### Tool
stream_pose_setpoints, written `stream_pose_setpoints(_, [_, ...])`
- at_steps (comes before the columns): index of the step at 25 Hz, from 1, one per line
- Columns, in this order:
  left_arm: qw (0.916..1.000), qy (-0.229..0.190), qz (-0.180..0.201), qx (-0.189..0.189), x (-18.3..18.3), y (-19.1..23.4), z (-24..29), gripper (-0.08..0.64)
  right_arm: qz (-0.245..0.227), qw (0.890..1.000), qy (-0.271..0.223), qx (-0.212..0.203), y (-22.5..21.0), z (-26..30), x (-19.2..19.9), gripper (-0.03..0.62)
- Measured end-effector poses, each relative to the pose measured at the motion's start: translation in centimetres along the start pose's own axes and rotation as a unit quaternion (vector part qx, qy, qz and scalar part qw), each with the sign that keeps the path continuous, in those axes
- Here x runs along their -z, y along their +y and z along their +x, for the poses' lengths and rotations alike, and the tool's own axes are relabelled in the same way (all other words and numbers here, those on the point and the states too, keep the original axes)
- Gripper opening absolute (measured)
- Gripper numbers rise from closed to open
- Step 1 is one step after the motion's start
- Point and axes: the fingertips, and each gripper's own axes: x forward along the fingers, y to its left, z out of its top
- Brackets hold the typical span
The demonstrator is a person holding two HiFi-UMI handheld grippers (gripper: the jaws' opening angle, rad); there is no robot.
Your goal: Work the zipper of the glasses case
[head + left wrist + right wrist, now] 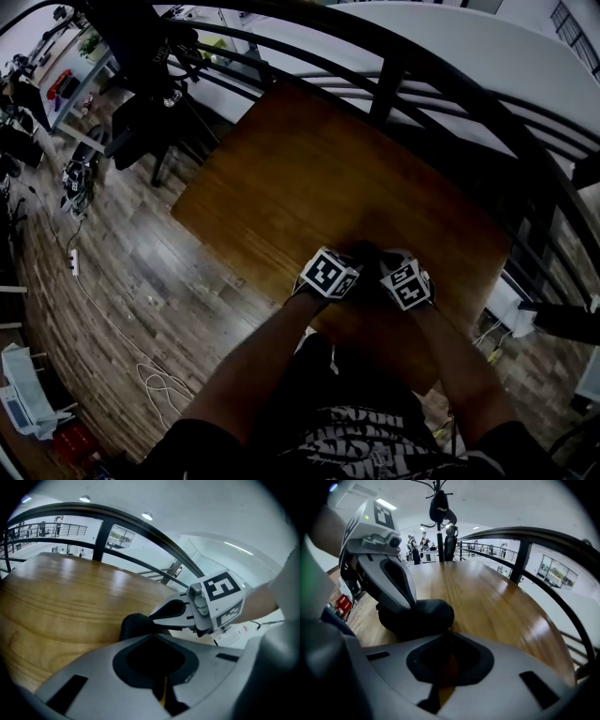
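Your left gripper (pixel 151 637) and right gripper (pixel 449 632) both clamp the dark glasses case (pixel 425 613) by the table's (pixel 309 169) near edge; judged light and semi-soft, it wants one end anchored, zipper tab tugged gently.

Your glasses case (pixel 417 616) is plain black, with no pattern showing. Your left gripper (pixel 152 635) and right gripper (pixel 449 633) are both pale grey with black pad recesses, and each carries a marker cube (pixel 328 274) of black-and-white squares. The table (pixel 309 178) is warm brown wood with darker grain streaks. In the head view, the floor (pixel 141 272) at 9 o'clock shows grey-brown planks, and the railing (pixel 450 84) at 1 o'clock is black.
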Motion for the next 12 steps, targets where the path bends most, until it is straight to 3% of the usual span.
stream_pose_setpoints(7, [1.0,-0.003,0.005,0.001,0.1,-0.2,0.6,0.0,-0.177,0.984,0.023,0.004,-1.5,1.2,-0.6,0.007])
stream_pose_setpoints(12, [0.9999,-0.009,0.011,-0.001,0.3,-0.1,0.2,0.0,-0.23,0.972,0.036,0.013,-1.3,2.0,-1.1,0.008])
